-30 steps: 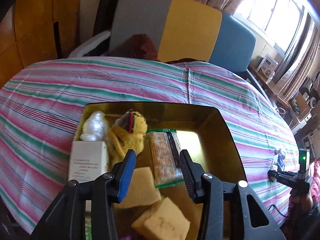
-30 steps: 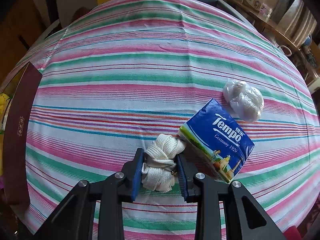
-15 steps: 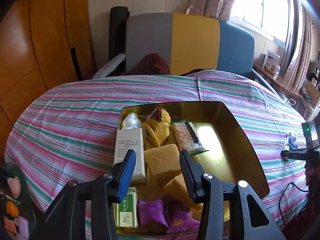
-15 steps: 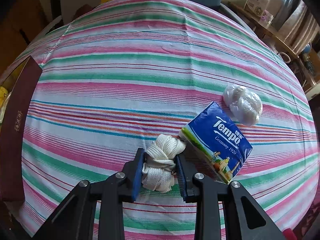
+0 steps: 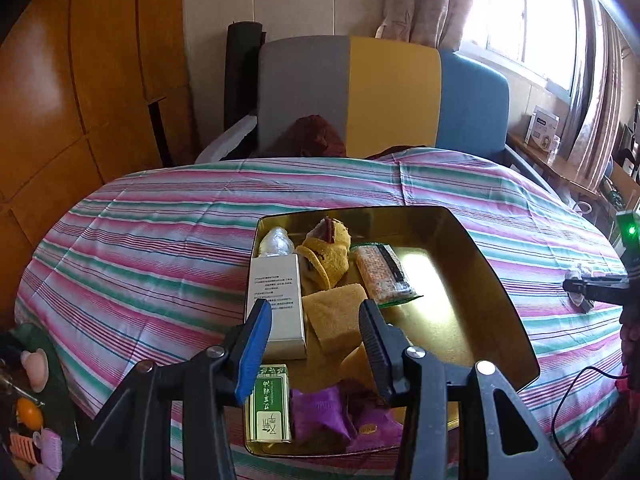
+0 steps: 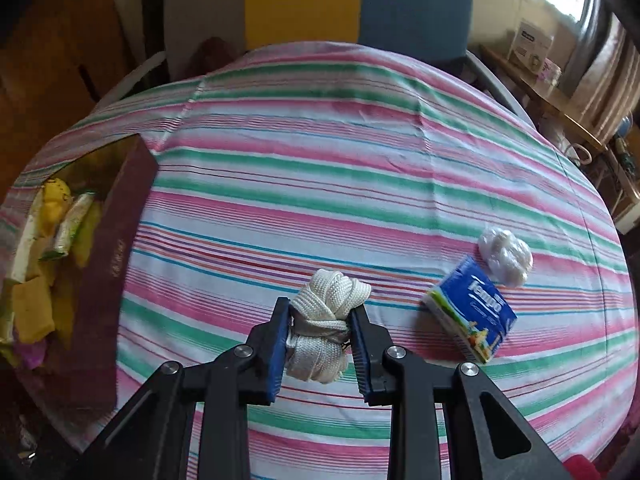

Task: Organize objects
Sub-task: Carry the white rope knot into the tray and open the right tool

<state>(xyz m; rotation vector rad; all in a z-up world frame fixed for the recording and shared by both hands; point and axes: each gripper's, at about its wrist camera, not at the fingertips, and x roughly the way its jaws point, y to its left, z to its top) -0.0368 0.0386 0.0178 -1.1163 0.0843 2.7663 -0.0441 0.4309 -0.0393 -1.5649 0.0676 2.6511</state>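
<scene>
So your right gripper [image 6: 320,336] has its fingers [image 6: 279,340] squeezed in on the white rope bundle [image 6: 324,320], and it's got it across the knotted waist, which makes sense since that's the one firm spot on a floppy thing like that; the looped ends just poke out at 12 o'clock and sag toward 6. It looks lifted clear of the striped table [image 6: 360,160] rather than resting on it, though from this angle I can't be totally sure. The Tempo tissue pack [image 6: 470,314] sits near it at 3 o'clock and the crumpled plastic bag [image 6: 506,254] is touching or just beside the pack's far corner, both loose on the cloth, so my guess is they're next in line. The gold tray [image 6: 116,240] is way over at 9 o'clock in the right view, which is where the rope probably needs to travel. Your left gripper [image 5: 316,340] hangs over that same gold tray [image 5: 460,232] with the fingers spread wide and nothing between them. The stuff in there is packed to the 9 o'clock side: white box [image 5: 276,300], yellow sponge [image 5: 336,316], snack packet [image 5: 382,274], green box [image 5: 270,408], purple wrappers [image 5: 320,412]. That leaves the bare patch at 3 o'clock as the obvious drop spot, if you ask me.
</scene>
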